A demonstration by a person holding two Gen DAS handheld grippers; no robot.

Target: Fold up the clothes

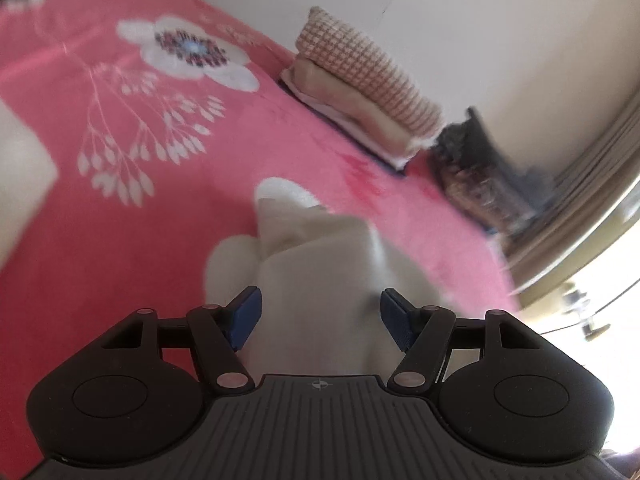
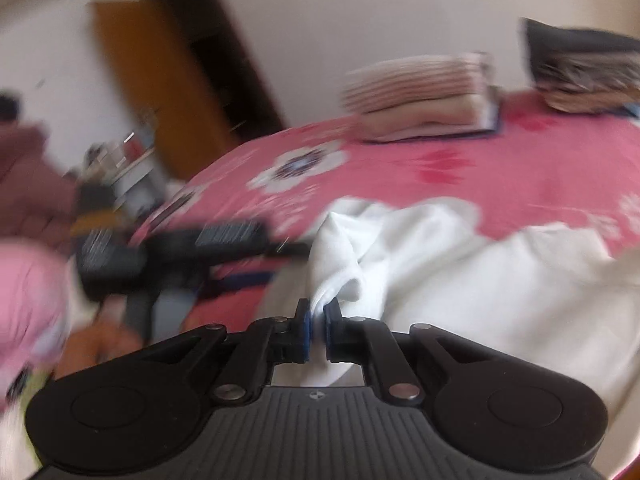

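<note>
My right gripper [image 2: 316,322]: jaws nearly together, pinching a bunched fold of the white garment [image 2: 460,280]. The pinched cloth rises from the pads toward 12 o'clock as a narrow twisted ridge. From there the garment's main body spreads toward 3 o'clock, its long axis running roughly 9 to 3 across the bedspread [image 2: 520,172]. Its far edge is rumpled.

My left gripper [image 1: 320,312]: jaws wide apart. The garment [image 1: 320,280] lies between the blue pads [image 1: 248,312]; whether they press on it I cannot tell. Here the cloth's long axis runs 6 to 12, tapering to a crumpled tip at about 11 o'clock. It lies on the bedspread [image 1: 120,220].

Bedspread: pink, printed with white flowers and sprigs. The view is blurred.

Folded pile [image 1: 360,92]: at 1 o'clock from my left gripper, well apart. A checked piece lies on top of plain pale layers. In the right view the same pile [image 2: 420,96] sits at 1 o'clock near the bed's far edge.

Dark pillow [image 2: 584,68]: at 2 o'clock in the right view, just beside the pile.

Left gripper [image 2: 180,248]: a dark blur at 10 o'clock in the right view.

Door [image 2: 160,80]: brown, at 11 o'clock, beyond the bed.
</note>
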